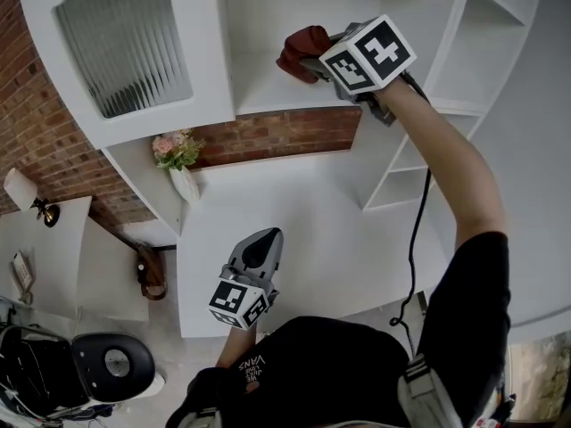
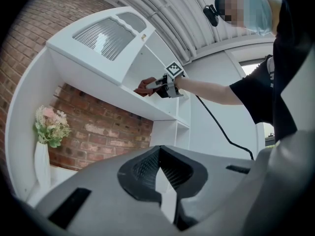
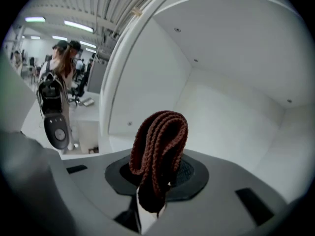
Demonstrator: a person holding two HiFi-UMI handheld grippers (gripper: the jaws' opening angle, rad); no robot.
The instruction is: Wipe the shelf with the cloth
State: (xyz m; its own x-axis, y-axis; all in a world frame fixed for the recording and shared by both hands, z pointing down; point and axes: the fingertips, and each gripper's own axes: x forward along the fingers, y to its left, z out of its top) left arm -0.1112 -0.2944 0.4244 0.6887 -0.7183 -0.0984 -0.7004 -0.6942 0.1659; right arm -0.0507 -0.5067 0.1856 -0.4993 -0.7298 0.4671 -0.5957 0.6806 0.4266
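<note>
The right arm stretched to the upper centre of the frame. The right gripper (image 1: 314, 63) had its fingers clamped on the folded reddish-brown knitted cloth (image 1: 300, 48) at the front edge of the white shelf (image 1: 268, 96), and the compartment's back wall (image 3: 231, 117) stood well beyond it. The left gripper (image 1: 261, 239) hung low over the white worktop (image 1: 330, 221), fingers together with nothing between them.

Bright, even light — ceiling strip lights (image 3: 78, 26) glow upper left in the right gripper view. The white shelf (image 1: 268, 78) nearly washes out; shadows are soft. Both gripper views bow strongly, corners black — the knitted cloth (image 3: 158, 151) is sharp.
</note>
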